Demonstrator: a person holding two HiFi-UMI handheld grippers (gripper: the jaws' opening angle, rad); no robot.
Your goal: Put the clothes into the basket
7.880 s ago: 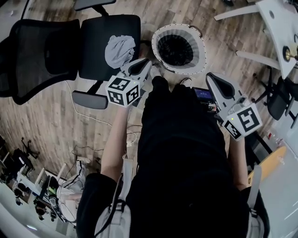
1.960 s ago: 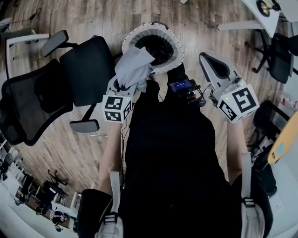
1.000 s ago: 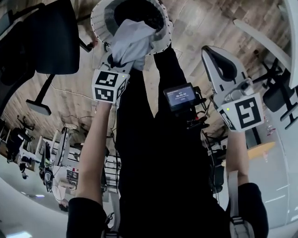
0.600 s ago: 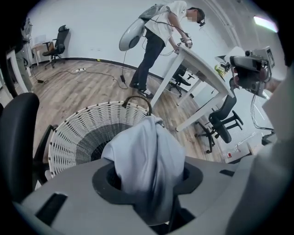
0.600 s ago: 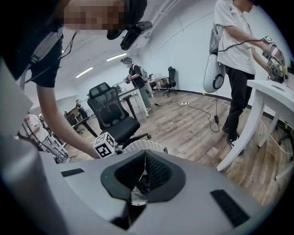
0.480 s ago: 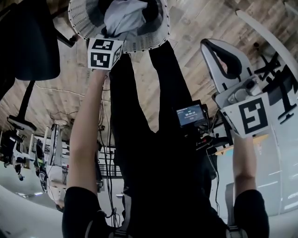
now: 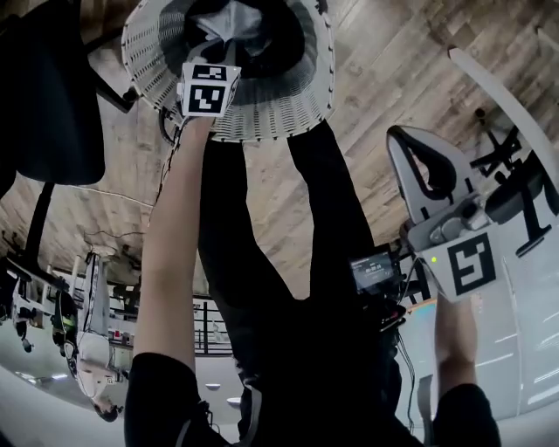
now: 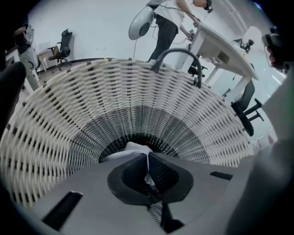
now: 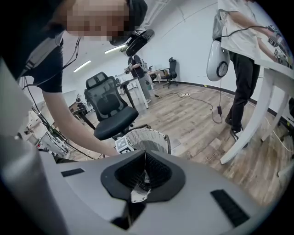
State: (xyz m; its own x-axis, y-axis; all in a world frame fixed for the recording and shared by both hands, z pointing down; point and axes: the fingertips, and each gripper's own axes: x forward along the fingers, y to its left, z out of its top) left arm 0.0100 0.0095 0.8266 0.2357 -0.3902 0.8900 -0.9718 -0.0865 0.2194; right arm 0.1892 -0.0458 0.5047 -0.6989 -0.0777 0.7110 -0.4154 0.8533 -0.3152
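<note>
A white woven basket [image 7: 262, 122] stands on the wood floor in front of the person's feet. A light grey garment [image 7: 229, 16] lies in its dark bottom. My left gripper [image 8: 147, 155] reaches steeply down into the basket, and its marker cube [image 7: 210, 87] sits over the near rim. Its jaws are closing tight, with a thin strip of the garment [image 8: 133, 149] between them and the rest bunched just past the tips. The basket wall [image 8: 138, 105] fills the left gripper view. My right gripper [image 7: 403, 135] hangs to the right of the basket, shut and empty, with the basket [image 9: 144, 137] seen beyond it.
A black office chair [image 7: 44, 87] stands left of the basket and shows again as the chair [image 9: 110, 114] in the right gripper view. A white desk leg [image 7: 507, 96] crosses the right. Another person [image 9: 239, 59] stands at a desk. A small screen [image 7: 376, 272] hangs at the waist.
My left gripper has gone down into the basket with the garment, which has sunk from the rim to the bottom. The right gripper has dropped lower beside it.
</note>
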